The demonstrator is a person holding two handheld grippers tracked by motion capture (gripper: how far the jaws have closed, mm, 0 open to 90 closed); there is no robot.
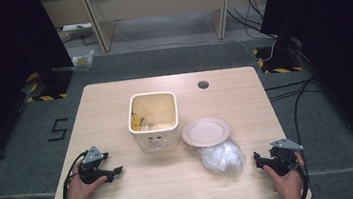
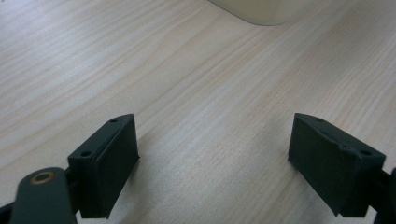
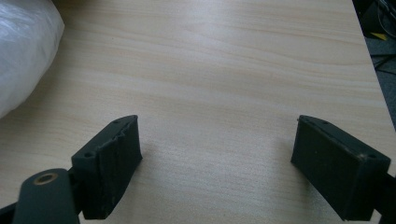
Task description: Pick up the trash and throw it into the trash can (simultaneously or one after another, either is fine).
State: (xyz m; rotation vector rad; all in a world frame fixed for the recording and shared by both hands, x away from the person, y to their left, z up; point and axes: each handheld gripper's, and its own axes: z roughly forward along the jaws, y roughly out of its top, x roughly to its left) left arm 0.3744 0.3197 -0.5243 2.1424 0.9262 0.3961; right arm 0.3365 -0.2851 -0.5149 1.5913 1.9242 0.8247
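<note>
Resting on the table: both grippers – the left gripper [image 1: 117, 170] near the front-left corner, the right gripper [image 1: 257, 160] near the front-right, each in a hand.
Jaws: wide apart on both, nothing between them, only bare wooden table [image 1: 175, 190].
Nearest thing: a crumpled clear plastic bag [image 1: 221, 157], just in front of the paper plate [image 1: 206, 131] and touching its near edge, close to the right gripper; its white edge also shows in the right gripper view [image 3: 23, 51].
Handling, as I judge: very light, soft, slippery – it collapses when pinched, not fragile.
Where to hold: a raised fold on top, pinched firmly.
Beside it: a cream square bin [image 1: 153, 120], some litter inside.
</note>
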